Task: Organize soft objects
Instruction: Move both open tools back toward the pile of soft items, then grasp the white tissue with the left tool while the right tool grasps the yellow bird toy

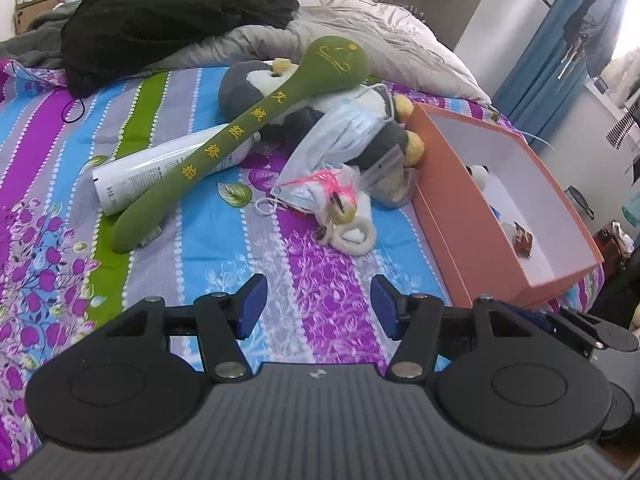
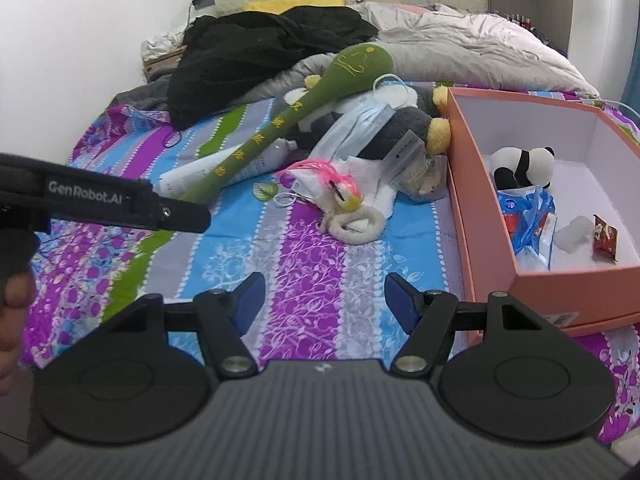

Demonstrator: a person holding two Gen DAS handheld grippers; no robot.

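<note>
A long green plush stick [image 1: 240,136] [image 2: 280,128] leans across a white tube [image 1: 160,168] and a grey penguin plush [image 1: 248,88] [image 2: 404,128] on the striped bedsheet. A blue face mask [image 1: 352,128] [image 2: 360,124] drapes over the penguin. In front lie a pink-tasselled trinket [image 1: 332,188] [image 2: 320,174] and a cream fluffy ring [image 1: 356,236] [image 2: 356,228]. An orange box [image 1: 448,216] [image 2: 476,216] on the right holds a panda plush [image 2: 524,166]. My left gripper [image 1: 318,300] and right gripper [image 2: 324,298] both hover open over the sheet, nothing between their fingers.
A black garment [image 1: 168,12] [image 2: 260,56] and a grey duvet [image 1: 380,44] [image 2: 460,48] are heaped at the back of the bed. In the right wrist view, the left gripper's body [image 2: 100,200] and a hand [image 2: 14,300] sit at the left edge. The box also holds blue packets [image 2: 528,216].
</note>
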